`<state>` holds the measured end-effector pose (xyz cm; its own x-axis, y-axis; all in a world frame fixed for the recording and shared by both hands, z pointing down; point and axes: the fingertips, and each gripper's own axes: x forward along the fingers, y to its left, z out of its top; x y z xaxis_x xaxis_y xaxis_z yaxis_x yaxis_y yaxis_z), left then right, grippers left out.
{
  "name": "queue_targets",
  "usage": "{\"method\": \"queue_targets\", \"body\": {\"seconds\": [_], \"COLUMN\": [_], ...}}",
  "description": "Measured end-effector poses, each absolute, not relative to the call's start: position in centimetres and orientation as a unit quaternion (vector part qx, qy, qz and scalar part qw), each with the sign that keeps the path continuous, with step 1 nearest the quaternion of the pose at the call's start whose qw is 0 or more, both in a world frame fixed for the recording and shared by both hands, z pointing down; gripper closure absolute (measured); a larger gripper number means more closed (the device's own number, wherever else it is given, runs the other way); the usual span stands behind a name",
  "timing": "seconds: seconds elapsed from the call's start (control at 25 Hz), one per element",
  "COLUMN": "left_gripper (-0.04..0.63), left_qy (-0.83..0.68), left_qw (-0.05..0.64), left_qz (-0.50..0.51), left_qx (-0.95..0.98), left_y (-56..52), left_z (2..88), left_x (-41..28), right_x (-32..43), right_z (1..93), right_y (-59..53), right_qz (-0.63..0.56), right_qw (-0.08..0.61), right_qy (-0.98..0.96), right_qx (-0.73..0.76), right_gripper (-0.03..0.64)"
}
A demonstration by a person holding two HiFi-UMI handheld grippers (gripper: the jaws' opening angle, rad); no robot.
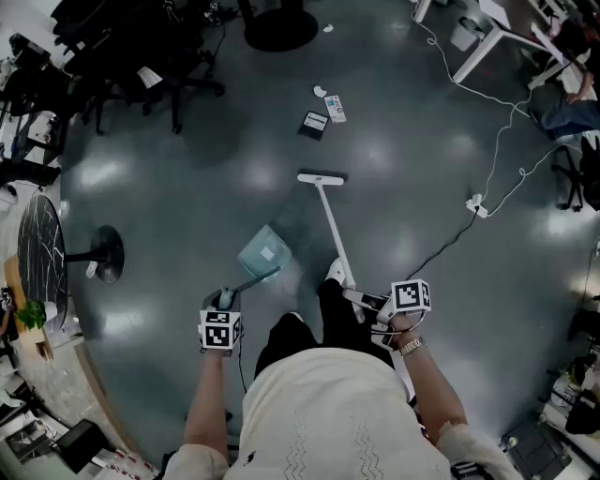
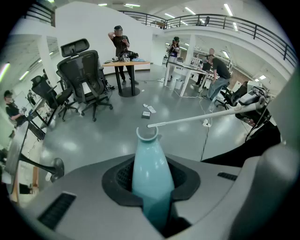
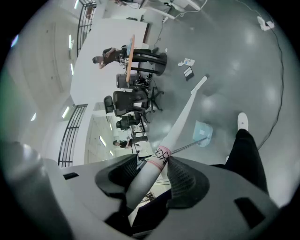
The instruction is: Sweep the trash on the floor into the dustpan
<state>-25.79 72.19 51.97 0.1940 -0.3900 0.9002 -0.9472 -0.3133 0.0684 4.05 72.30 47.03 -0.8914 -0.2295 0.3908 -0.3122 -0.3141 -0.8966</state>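
Note:
Several pieces of trash (image 1: 323, 111) lie on the grey floor ahead: a dark flat packet (image 1: 313, 125) and a white wrapper (image 1: 335, 108); in the left gripper view the trash (image 2: 148, 111) is small and far. The white broom (image 1: 330, 225) rests its head (image 1: 322, 176) on the floor short of the trash. My right gripper (image 1: 382, 314) is shut on the broom handle (image 3: 154, 168). The light-blue dustpan (image 1: 264, 253) hovers left of the broom. My left gripper (image 1: 221, 314) is shut on the dustpan handle (image 2: 149, 180).
Black office chairs (image 1: 141, 66) stand at the upper left, a round black pedestal base (image 1: 279, 28) at the top. A white cable with a power strip (image 1: 477, 204) crosses the floor at right. A round table base (image 1: 105, 253) sits at left. People stand far off by desks (image 2: 123, 47).

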Motion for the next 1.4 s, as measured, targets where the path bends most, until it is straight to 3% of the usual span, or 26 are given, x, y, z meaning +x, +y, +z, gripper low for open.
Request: {"method": "queue_targets", "body": {"seconds": [0.36,0.6,1.0,1.4], "left_gripper": [0.502,0.502,0.502,0.503], "left_qy": [-0.493,-0.442,-0.271,-0.092], "left_qw": [0.285,0.249,0.171,0.058], "left_qz": [0.403,0.440,0.524,0.602], "left_qx": [0.717,0.741,0.789,0.791], "left_y": [55.6,45.6,31.5,24.3], "left_z": [50.5,52.3,54.0,58.0], "left_x": [-20.7,-20.4,-21.0,-16.9], "right_x": [10.6,9.0,7.1,12.7], "right_z": [45.8,44.1,41.7,44.5], "right_y": [55.4,43.6,29.3,19.7], "right_qz": [0.754,0.741,0.747,0.751], "right_qw": [0.026,-0.034,-0.102,-0.096], "right_qy": [-0.603,-0.620,-0.586,-0.574], "right_qx": [0.260,0.254,0.298,0.312], "right_gripper": [0.413,0.413,0.413,0.413]}}
